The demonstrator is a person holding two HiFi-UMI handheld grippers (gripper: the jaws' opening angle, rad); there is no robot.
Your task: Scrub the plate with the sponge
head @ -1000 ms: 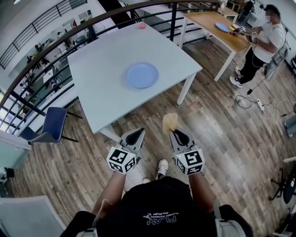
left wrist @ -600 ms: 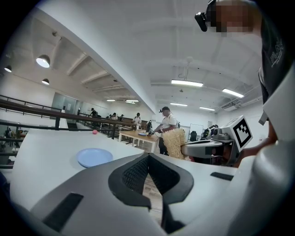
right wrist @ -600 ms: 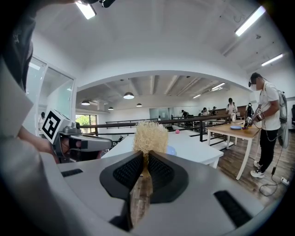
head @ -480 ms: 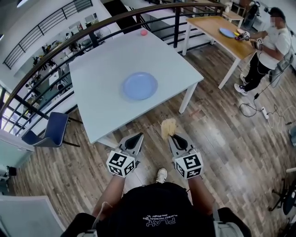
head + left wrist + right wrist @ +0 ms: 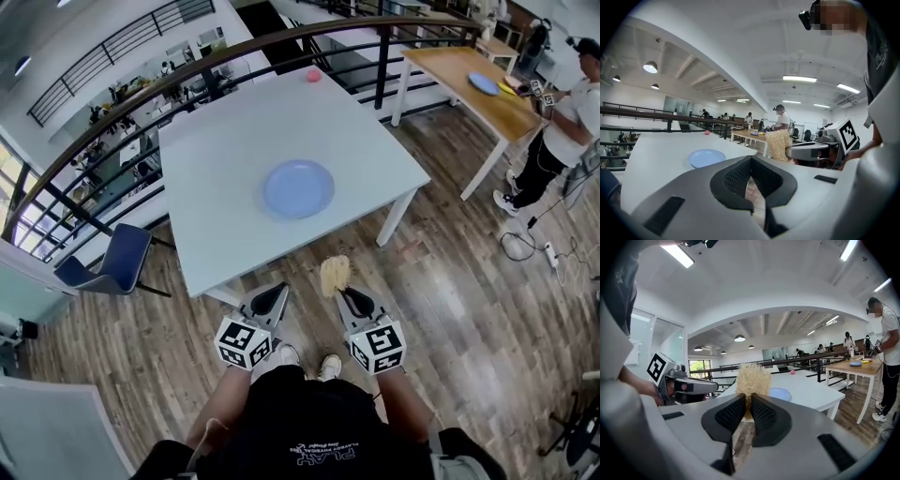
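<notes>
The plate (image 5: 298, 188) sits on the table (image 5: 225, 131), well ahead of both grippers. The left gripper (image 5: 274, 296) is pressed together on nothing. The right gripper (image 5: 341, 294) pinches the sponge (image 5: 334, 273) upright, with the plate ahead and slightly to its left.

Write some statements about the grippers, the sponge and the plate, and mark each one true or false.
1. The right gripper is shut on the sponge. True.
2. The sponge touches the plate. False: it is held over the floor, apart from the plate.
3. The left gripper holds the plate. False: it is shut on nothing; the plate lies on the table.
4. A pink ball lies on the table. True.
</notes>
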